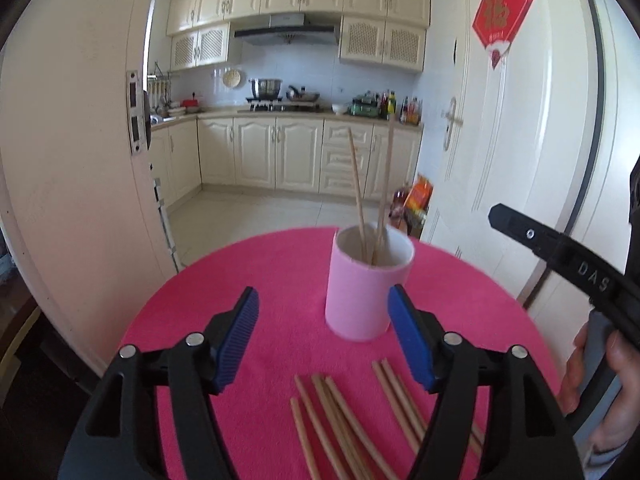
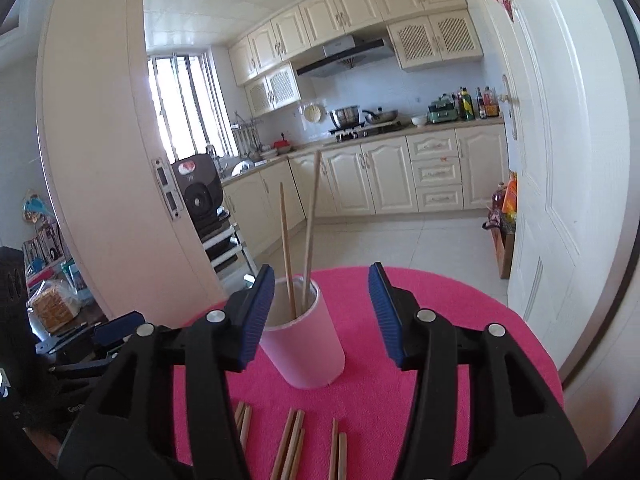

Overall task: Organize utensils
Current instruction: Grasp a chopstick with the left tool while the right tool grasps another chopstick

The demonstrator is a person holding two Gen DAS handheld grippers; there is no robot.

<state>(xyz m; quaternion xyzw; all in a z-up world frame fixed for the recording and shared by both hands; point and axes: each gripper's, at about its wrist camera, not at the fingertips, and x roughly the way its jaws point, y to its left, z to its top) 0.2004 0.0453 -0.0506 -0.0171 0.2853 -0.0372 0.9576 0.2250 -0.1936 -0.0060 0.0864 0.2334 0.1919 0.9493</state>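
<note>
A pink cup (image 1: pixel 368 286) stood upright on the round bench (image 1: pixel 280 272) under its pink cloth, and two chopsticks (image 1: pixel 357 184) leaned inside it, their tips crossing well above the rim. The remaining loose chopsticks (image 1: pixel 340 420) lay flat on the cloth on the near side of the cup, in two rough clusters. The left claw (image 1: pixel 322 336) hovered above the cloth just in front of the cup, its blue pads spread apart and gripping nothing. The right claw (image 2: pixel 322 312) hung near the cup too, jaws likewise apart and empty, with the cup showing between its pads.
</note>
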